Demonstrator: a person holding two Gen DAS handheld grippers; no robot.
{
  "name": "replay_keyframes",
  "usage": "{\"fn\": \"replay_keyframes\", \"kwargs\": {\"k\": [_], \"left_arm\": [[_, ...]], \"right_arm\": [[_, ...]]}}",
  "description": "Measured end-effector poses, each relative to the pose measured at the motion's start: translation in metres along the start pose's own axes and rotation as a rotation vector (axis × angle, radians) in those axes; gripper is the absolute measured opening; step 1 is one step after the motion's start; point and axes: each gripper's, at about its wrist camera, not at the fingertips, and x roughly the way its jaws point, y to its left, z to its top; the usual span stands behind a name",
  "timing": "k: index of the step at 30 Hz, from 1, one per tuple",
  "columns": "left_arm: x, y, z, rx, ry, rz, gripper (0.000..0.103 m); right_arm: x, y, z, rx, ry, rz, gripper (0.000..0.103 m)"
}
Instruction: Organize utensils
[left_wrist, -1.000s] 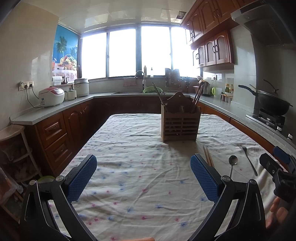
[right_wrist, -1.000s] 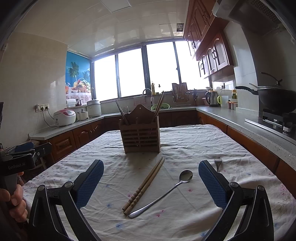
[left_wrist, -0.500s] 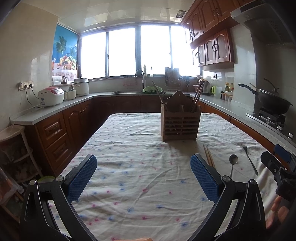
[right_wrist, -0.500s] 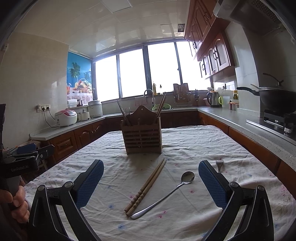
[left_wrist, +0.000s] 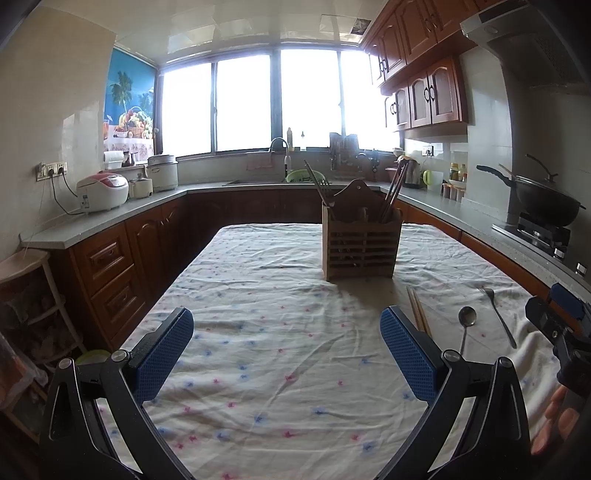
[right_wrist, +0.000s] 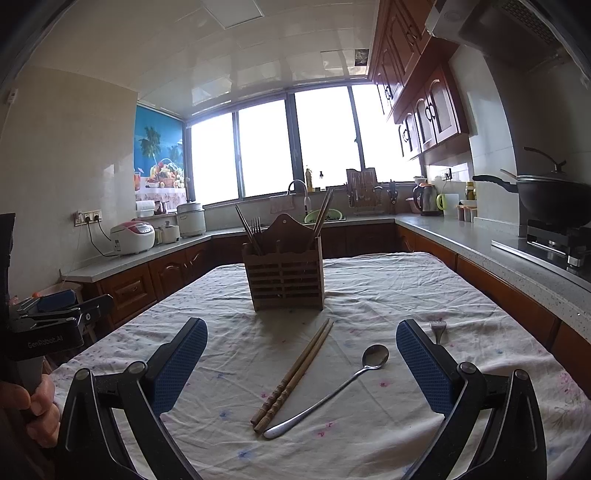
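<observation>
On the cloth-covered kitchen worktop (right_wrist: 369, 280): one wooden holder (right_wrist: 286, 275), two chopsticks (right_wrist: 293, 376), one spoon (right_wrist: 332, 391), one fork (right_wrist: 438, 328); left tongs (left_wrist: 286, 350) and right tongs (right_wrist: 301, 369) released, empty.

Home kitchen: wooden cabinets (left_wrist: 424, 92), sink tap (left_wrist: 279, 147), wok (right_wrist: 550, 199), rice cooker (left_wrist: 103, 192).

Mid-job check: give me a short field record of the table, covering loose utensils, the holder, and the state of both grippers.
loose utensils: chopsticks, spoon, fork, all lying on the tablecloth
holder: wooden utensil holder upright beyond them, already holding chopsticks and a fork
left gripper: jaws open, holding nothing, over bare cloth
right gripper: jaws open, holding nothing, chopsticks and spoon between its fingers in view
</observation>
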Motion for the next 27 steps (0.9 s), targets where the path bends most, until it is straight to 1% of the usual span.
{"fn": "replay_keyframes", "kwargs": {"k": [27], "left_arm": [[0.0002,0.0009,-0.0010,0.004,-0.004,0.001,0.103]], "right_arm": [[-0.0036,-0.0004,0.0038,0.006,-0.008,0.004,0.103]]}}
